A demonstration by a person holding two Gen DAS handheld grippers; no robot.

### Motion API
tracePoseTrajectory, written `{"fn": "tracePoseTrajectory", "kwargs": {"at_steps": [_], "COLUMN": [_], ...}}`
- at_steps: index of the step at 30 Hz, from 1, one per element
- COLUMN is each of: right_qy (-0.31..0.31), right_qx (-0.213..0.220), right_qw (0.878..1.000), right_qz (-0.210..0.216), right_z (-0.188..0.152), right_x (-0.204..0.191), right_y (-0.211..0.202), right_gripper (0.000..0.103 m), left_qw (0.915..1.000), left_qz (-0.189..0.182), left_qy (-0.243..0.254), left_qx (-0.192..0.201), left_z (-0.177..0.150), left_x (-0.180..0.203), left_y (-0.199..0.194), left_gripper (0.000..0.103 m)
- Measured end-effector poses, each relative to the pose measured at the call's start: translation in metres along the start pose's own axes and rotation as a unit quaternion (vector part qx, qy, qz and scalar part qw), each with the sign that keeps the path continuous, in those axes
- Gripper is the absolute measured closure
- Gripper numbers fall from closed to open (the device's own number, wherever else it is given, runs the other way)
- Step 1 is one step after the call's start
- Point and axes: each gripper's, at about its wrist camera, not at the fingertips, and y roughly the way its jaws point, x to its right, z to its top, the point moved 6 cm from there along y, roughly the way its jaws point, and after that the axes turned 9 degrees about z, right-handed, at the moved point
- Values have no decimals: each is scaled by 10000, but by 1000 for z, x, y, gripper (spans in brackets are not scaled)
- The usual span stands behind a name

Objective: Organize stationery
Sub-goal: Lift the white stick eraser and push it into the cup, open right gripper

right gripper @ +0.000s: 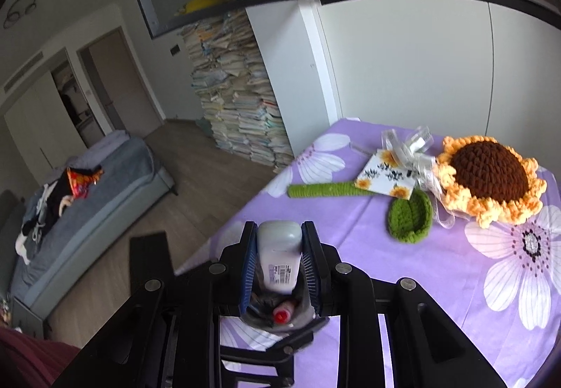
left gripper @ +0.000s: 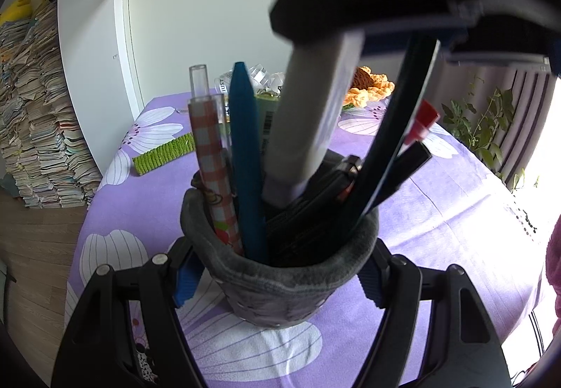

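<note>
Clamped between the left gripper (left gripper: 277, 277) jaws, the grey pen holder (left gripper: 280, 282) already holds several pens (nearly full) while the right gripper (right gripper: 280, 265), grasping a white tube (right gripper: 280, 256), lowers it in.

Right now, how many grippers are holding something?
2. The left gripper clamps the grey pen holder; the right gripper grips the white tube standing in it.

Left claw (left gripper: 277, 282) clamped, angled downward. Right claw (right gripper: 279, 258) above it, closed on its load.
</note>
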Motion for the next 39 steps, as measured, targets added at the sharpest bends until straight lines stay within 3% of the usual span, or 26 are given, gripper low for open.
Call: {"fn": "tracePoseTrajectory", "kwargs": {"at_steps": [20, 28, 39], "right_qy": [558, 697, 967], "right_qx": [-293, -476, -406], "right_qw": [9979, 9964, 9941], "right_qz": [136, -31, 268], "right_z": [-6, -9, -7], "right_x": [17, 13, 6], "right_y": [10, 8, 1], "right_gripper": [76, 76, 74], "left_qw": [10000, 10000, 10000], "left_qz": [34, 46, -24], "left_qy": [42, 73, 33], "left_qx": [-18, -14, 11], "left_z": [-1, 1, -1], "left_x": [2, 3, -2], "left_y": [2, 2, 1], "left_gripper": [30, 30, 30]}}
